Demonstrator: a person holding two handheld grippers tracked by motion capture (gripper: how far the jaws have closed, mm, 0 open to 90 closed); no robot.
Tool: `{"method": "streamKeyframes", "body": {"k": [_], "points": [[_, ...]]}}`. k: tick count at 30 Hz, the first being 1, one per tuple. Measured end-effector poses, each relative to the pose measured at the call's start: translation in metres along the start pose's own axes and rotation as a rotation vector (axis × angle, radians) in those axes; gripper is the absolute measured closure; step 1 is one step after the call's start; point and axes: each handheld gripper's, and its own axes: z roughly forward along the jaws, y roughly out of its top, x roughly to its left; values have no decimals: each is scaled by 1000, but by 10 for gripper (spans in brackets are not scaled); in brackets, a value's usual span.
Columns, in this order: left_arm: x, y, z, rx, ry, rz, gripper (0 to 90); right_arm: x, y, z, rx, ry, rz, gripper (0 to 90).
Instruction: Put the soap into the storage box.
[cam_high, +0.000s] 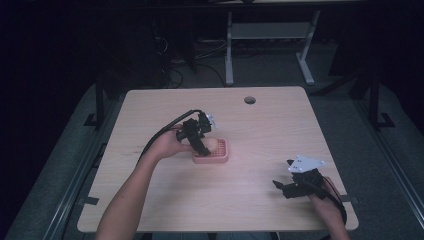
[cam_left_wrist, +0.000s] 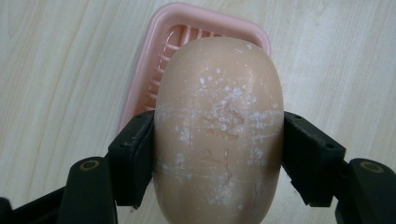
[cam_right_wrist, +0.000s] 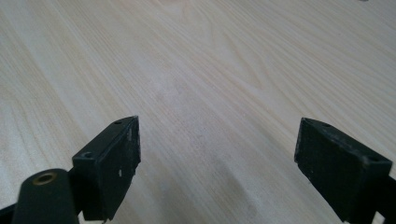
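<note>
On the left of the high view, the person's left forearm reaches up from the bottom edge to the middle of the tabletop (cam_high: 165, 210), where the left hand (cam_high: 167, 145) holds the left tool (cam_high: 204, 148) tilted down over a pink soap dish (cam_high: 222, 157). A black cable loops from the back of this tool over the wrist. The dish sits near the centre of the tabletop, a little left of the middle line. A tan bar of soap (cam_high: 212, 145) lies at the dish, between the tool's black jaws.

The left gripper view gives the close look. The soap (cam_left_wrist: 219, 126), oval and flecked with white scuff marks, stands lengthwise between the two jaws, and both pads press against its sides, so the left tool is clamped on the soap. Behind and under the soap lies the soap dish (cam_left_wrist: 159, 28), with its ribbed floor showing at the upper left. Whether the soap rests on the ribs or hangs just above them cannot be told.

Further right in the high view, a round cable hole (cam_high: 249, 100) sits near the far edge of the tabletop.

At the lower right, well apart from the dish, the right hand (cam_high: 325, 202) holds the right tool (cam_high: 281, 187) low over the tabletop near its front corner, with the grey three-cornered plate (cam_high: 306, 163) on top. In the right gripper view the right tool (cam_right_wrist: 217, 158) has its jaws spread wide, with bare pale wood (cam_right_wrist: 210, 70) between them and nothing held.
</note>
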Motion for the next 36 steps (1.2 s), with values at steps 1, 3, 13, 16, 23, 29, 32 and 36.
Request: {"method": "streamKeyframes", "body": {"k": [1,3,13,16,23,29,32,36], "points": [[1,1,1,-1,4,4,318,0,0,0,0,0,-1,138],[2,3,3,-6,-7,-2,318,-1,0,0,-1,0,-2,138],[10,5,15,-7,-20,-11,318,-1,0,0,-2,1,2,138],[11,6,18,-14,-24,-15,318,-1,-1,0,-1,1,3,138],[14,7,24,0,-34,-11,318,-1,-1,0,-1,1,3,138],[14,8,28,5,-33,-12,318,-1,-1,0,-1,2,4,138],[14,8,30,13,-34,-13,318,-1,-1,0,-1,2,2,138],[15,8,32,22,-38,-13,318,-1,-1,0,-1,3,0,138]]}}
